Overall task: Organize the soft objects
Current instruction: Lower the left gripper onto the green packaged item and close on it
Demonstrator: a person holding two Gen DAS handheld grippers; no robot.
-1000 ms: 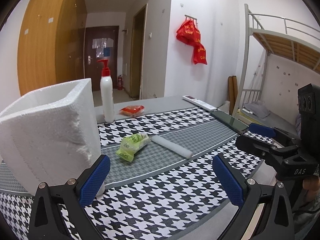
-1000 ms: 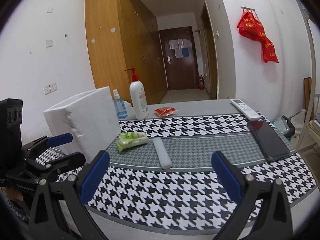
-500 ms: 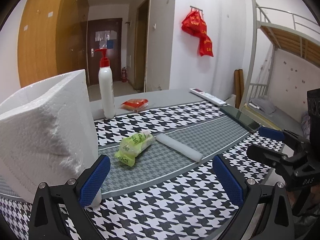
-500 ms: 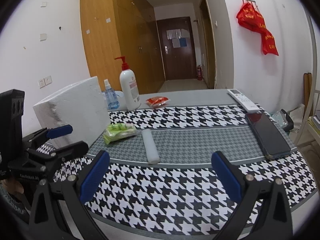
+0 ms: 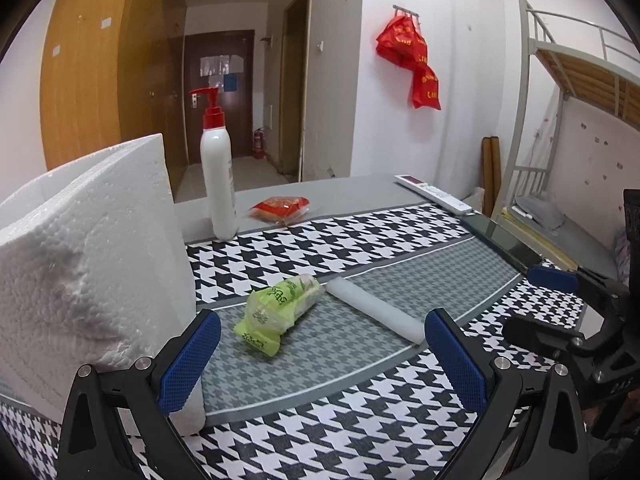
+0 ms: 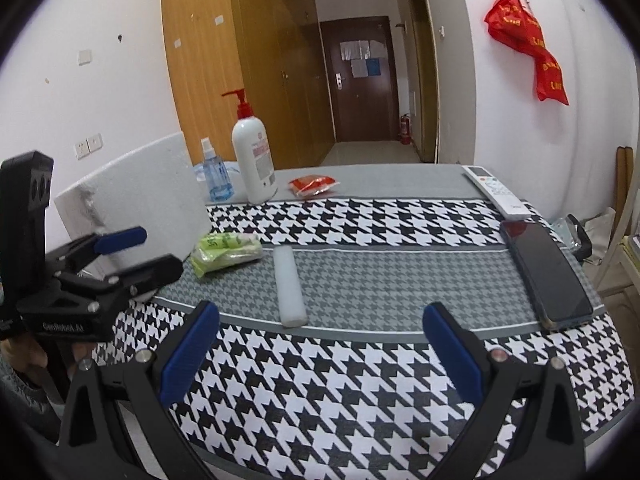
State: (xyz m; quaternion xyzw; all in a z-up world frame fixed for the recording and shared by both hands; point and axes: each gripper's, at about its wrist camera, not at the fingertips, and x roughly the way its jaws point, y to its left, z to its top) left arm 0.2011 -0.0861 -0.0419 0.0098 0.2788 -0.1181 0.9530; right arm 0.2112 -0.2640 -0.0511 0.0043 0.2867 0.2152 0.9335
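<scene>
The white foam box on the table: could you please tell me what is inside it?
Neither view shows the inside. The foam box shows only its outer walls and top rim; the interior is hidden behind them. Behind it, a small blue spray bottle stands on the table.

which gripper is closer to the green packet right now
Left. The left gripper is open, hovering just in front of the green packet, beside the foam box. The right gripper sits farther back, facing the white foam roll.
</scene>
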